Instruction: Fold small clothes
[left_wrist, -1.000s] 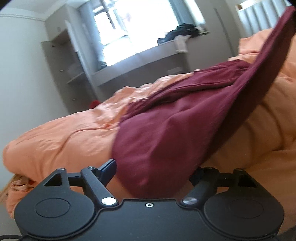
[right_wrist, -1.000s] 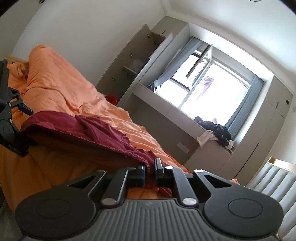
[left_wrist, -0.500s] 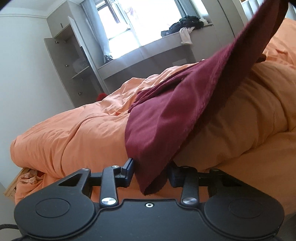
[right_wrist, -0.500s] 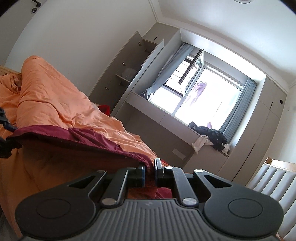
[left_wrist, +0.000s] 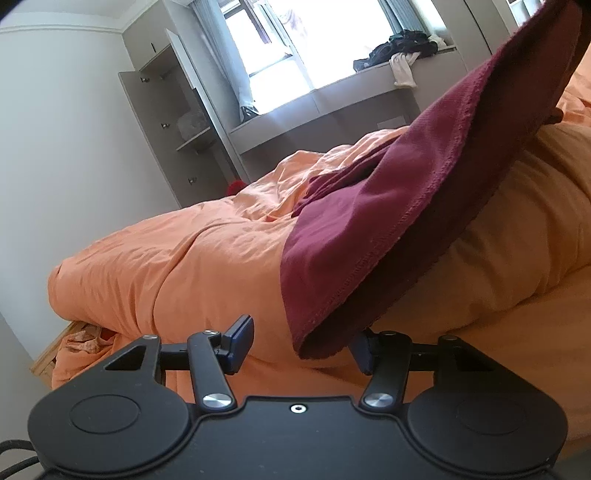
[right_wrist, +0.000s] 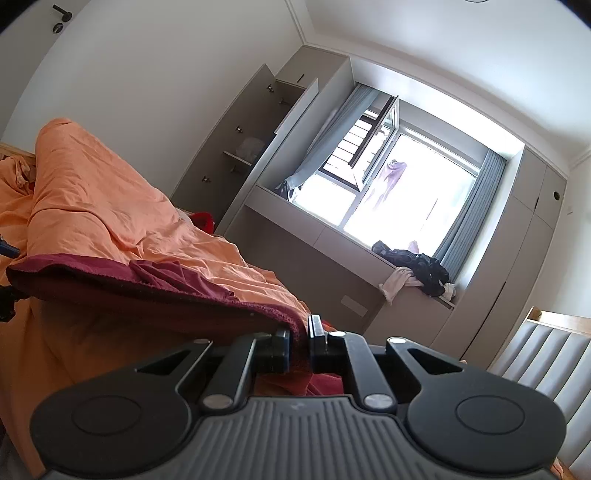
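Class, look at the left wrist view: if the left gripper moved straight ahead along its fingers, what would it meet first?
Probably the hanging corner of the maroon garment, lying between the open left gripper fingers; behind it, the orange duvet.

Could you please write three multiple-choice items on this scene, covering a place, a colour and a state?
1. Where does the dark clothes pile lie?
A. on the window ledge
B. on the bed
C. in the open cupboard

2. What colour is the garment being handled?
A. grey
B. maroon
C. white

3. How does the left tool stand?
A. shut on the garment
B. shut on nothing
C. open, with a garment corner hanging between its fingers

Key: 1 A, the pile sits on the ledge under the window. 2 B, the cloth is maroon against the orange duvet. 3 C, the fingers stand apart, while the right tool is clamped on the garment's other end.
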